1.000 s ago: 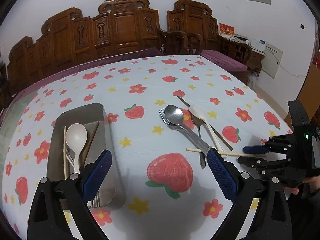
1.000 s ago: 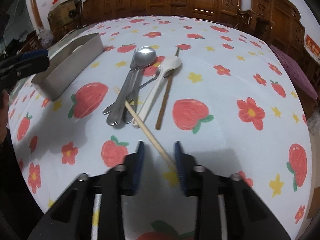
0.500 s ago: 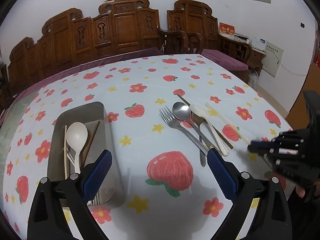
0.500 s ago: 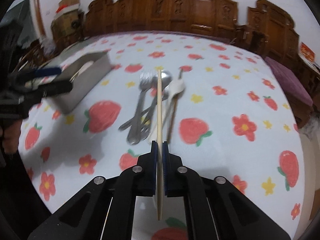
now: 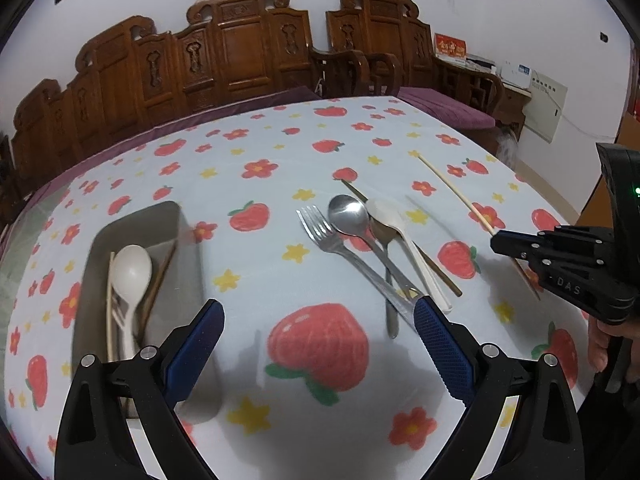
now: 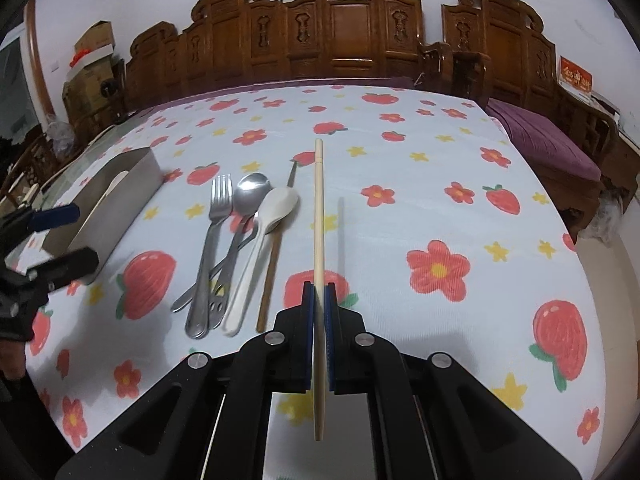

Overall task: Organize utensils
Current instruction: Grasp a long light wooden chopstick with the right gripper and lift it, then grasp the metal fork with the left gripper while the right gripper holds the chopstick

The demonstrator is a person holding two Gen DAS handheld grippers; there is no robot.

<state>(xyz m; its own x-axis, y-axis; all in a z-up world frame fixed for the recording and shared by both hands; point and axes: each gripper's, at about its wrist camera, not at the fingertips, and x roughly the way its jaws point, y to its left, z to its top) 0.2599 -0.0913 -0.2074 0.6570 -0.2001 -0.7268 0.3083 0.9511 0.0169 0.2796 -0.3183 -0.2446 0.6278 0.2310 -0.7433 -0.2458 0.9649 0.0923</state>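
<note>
On the left sits the tray (image 5: 188, 240) with a white spoon (image 5: 130, 276) inside. Left gripper (image 5: 318, 350) hangs above the cloth (image 6: 400, 184), jaws wide, holding nothing. Mid-table: fork (image 6: 212, 240), spoons (image 6: 260, 236). Right gripper (image 6: 319, 312) clamps a pale chopstick (image 6: 319, 220) clear of the cloth.

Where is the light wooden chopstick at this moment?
The light chopstick is clamped in the right gripper, lifted above the tablecloth, just right of the white spoon.
</note>
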